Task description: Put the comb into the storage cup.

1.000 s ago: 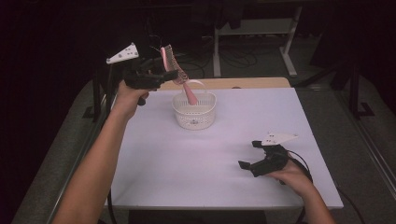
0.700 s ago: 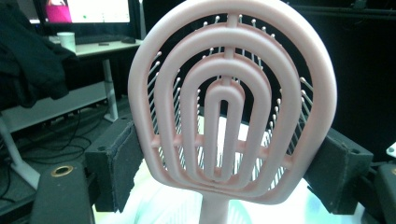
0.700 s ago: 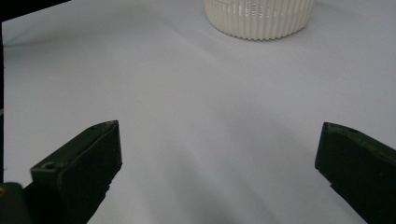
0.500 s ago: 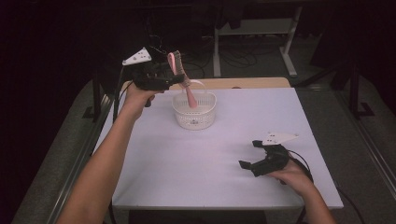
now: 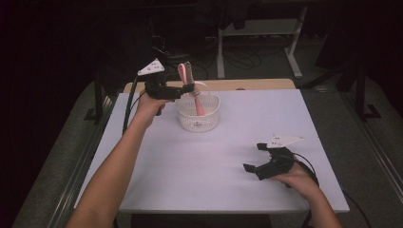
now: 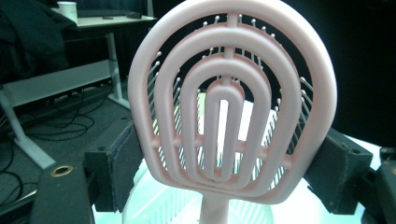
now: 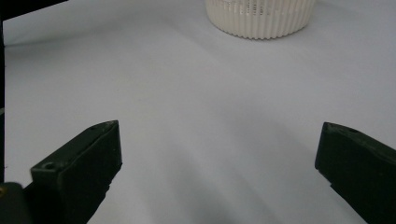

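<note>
We take the white basket point(image 5: 198, 118) as our landmark; it stands on the pale worktop point(image 5: 190, 171), toward the far edge and left of the middle. Directly above the basket we see the left tool point(image 5: 189, 87), its jaws clamped on either side of the head of a pink hairbrush point(image 5: 189, 78). The brush hangs nearly upright, head above the basket's rim and handle reaching down inside it. In the left gripper view the brush's looped pink back point(image 6: 232, 100) faces us, bristles pointing away, with a dark pad point(image 6: 122, 161) pressed against each flank and the basket's ribbed wall point(image 6: 163, 210) just below. Well apart from the basket, toward the near right corner of the worktop, we see the right tool point(image 5: 259, 156) low over the surface, jaws spread wide with nothing between them.
</note>
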{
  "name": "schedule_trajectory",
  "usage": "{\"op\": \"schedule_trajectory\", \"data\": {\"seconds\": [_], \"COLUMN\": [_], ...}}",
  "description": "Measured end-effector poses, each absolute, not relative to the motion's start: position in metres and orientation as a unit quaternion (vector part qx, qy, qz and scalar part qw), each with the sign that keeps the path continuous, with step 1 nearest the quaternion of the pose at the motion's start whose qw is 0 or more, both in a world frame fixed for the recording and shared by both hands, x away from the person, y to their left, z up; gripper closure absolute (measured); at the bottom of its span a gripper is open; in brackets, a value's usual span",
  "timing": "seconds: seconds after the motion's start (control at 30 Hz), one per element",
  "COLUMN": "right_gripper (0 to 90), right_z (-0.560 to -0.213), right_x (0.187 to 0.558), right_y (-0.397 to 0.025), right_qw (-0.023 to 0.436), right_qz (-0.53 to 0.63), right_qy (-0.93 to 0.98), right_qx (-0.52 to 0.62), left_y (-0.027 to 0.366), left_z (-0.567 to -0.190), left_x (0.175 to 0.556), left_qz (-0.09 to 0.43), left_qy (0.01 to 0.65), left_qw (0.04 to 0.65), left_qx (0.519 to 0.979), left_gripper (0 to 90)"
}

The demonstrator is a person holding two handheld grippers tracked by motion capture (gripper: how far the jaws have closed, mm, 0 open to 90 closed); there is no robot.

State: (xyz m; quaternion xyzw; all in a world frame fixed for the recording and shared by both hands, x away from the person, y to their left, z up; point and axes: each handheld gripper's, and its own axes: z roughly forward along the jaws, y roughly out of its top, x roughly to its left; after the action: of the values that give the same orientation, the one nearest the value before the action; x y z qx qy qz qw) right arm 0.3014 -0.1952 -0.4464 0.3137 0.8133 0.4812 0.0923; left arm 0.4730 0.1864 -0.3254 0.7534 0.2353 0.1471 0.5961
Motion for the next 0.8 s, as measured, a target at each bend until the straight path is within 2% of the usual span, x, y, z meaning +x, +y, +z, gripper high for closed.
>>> {"op": "schedule_trajectory", "data": {"seconds": [0.8], "right_gripper": [0.1], "right_z": [-0.447], "right_x": [0.301], "right_y": [-0.195], "right_qw": [0.091], "right_qz": [0.481], "right_qy": [0.815], "right_qx": [0.311], "left_y": [0.171], "left_z": [-0.356], "left_x": [0.475], "left_qz": [0.167], "left_qy": [0.234], "left_qw": [0.547], "left_qx": [0.787], "left_gripper": [20.5]}}
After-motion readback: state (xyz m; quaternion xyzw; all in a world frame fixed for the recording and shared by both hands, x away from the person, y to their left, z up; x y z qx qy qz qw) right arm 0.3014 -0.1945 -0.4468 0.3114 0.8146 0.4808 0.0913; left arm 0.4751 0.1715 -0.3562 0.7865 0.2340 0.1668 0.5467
